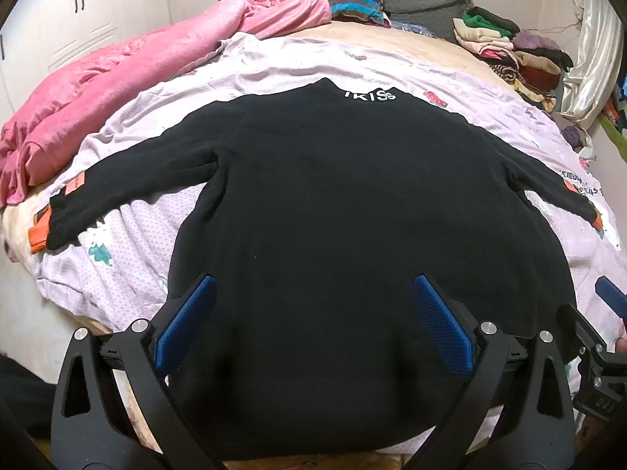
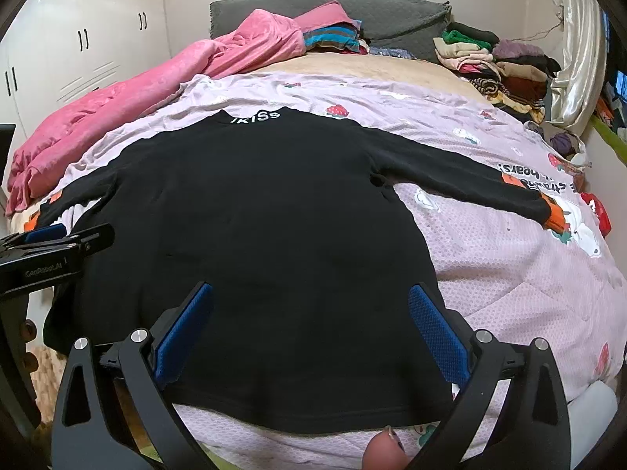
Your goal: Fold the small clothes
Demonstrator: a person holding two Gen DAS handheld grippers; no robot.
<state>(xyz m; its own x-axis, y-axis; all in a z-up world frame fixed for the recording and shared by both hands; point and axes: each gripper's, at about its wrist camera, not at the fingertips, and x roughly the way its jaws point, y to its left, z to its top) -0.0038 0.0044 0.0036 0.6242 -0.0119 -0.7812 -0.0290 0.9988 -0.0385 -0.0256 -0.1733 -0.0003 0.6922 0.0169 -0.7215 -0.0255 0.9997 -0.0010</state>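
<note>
The black sweater lies flat on the lilac printed quilt, collar away from the cameras and both sleeves stretched outward, so the fold has not yet begun; the risk from here, as I judge it, is a pinch that takes only the top layer of the hem, so the back panel stays behind and the fold comes out skewed; the quilt beneath is soft and rumpled, so a deep bite could gather it along with the knit; the far sleeve ends lie near the bed's edges and might drag or slip off when the body is lifted; the left gripper and the right gripper both hover over the lower body of the garment with jaws spread wide, holding nothing; the fabric looks thick, matte and limp, with white lettering at the collar and orange patches by the cuffs.
</note>
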